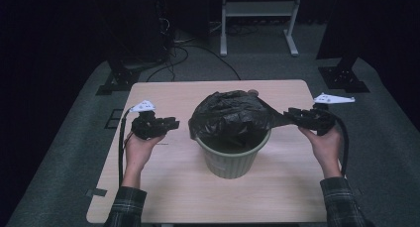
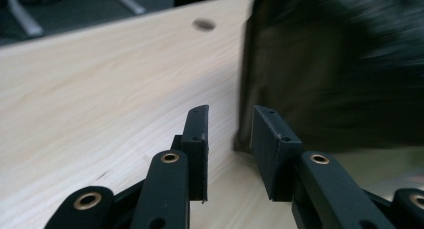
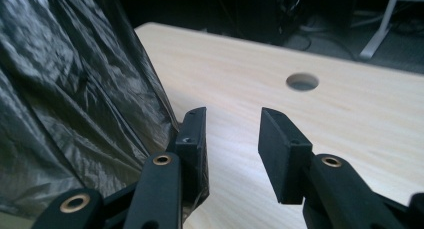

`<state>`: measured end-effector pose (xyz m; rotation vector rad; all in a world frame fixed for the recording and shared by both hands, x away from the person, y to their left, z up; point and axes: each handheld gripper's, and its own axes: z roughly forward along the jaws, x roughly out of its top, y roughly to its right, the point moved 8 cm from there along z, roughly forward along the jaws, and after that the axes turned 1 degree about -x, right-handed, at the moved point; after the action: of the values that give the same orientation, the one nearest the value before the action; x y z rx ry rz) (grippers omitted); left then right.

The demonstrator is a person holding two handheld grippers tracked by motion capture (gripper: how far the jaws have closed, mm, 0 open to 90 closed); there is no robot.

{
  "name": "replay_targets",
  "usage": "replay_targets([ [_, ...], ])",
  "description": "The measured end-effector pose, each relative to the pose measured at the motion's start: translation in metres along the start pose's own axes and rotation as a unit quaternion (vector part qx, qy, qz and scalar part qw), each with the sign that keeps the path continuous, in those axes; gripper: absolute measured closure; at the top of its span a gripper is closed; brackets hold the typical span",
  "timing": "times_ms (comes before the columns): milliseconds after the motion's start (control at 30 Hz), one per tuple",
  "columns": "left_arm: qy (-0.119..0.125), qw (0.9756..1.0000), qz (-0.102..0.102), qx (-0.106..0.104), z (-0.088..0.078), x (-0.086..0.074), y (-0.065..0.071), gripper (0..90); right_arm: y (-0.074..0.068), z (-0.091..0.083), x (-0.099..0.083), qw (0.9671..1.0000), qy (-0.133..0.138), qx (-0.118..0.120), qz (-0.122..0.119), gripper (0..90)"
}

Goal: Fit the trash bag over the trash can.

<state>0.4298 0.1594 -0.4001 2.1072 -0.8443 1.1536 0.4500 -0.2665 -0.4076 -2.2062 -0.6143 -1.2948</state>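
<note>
- The crinkled black plastic bin liner (image 1: pixel 229 114) bulges over the ribbed pale-green round waste bin (image 1: pixel 232 158) mid-table, between both grippers.
- Left gripper (image 1: pixel 171 124): jaws partly apart, nothing between them, just beside the liner.
- Right gripper (image 1: pixel 292 114): jaws partly apart and empty; a stretched liner corner lies against one jaw's outer side.
- The light wooden table (image 1: pixel 163 187) stands on grey carpet (image 1: pixel 69 152) in a dark room.

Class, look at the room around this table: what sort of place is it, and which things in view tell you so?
Probably a lab or recording studio, not a home: dark curtained walls, a bundle of cables on the grey carpet, and black stand feet bolted beside a lone wooden table holding a green waste bin.
</note>
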Motion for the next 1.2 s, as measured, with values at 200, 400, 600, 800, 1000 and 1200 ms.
replay_targets([
  [200, 0.047, 0.9976, 0.021, -0.045, -0.021, 0.016, 0.029, 60.5, -0.005, -0.025, 0.011, 0.9997, 0.02, 0.001, -0.016, 62.9],
  [400, 0.081, 0.9925, 0.03, -0.086, -0.026, 0.033, 0.05, 51.8, -0.015, -0.036, 0.013, 0.9992, 0.027, 0.006, -0.029, 64.6],
  [600, 0.082, 0.9909, 0.039, -0.099, -0.014, 0.046, 0.06, 40.3, -0.02, -0.035, 0.014, 0.999, 0.027, 0.01, -0.034, 66.8],
  [800, 0.089, 0.9863, 0.068, -0.121, 0.001, 0.064, 0.076, 37.5, -0.019, -0.034, 0.013, 0.999, 0.027, 0.011, -0.035, 68.2],
  [1000, 0.071, 0.9838, 0.096, -0.133, 0.02, 0.077, 0.091, 36.9, -0.019, -0.036, 0.014, 0.999, 0.03, 0.011, -0.033, 67.9],
  [1200, 0.043, 0.9835, 0.115, -0.133, 0.037, 0.077, 0.097, 38.1, -0.03, -0.047, 0.022, 0.9976, 0.048, 0.029, -0.04, 65.8],
])
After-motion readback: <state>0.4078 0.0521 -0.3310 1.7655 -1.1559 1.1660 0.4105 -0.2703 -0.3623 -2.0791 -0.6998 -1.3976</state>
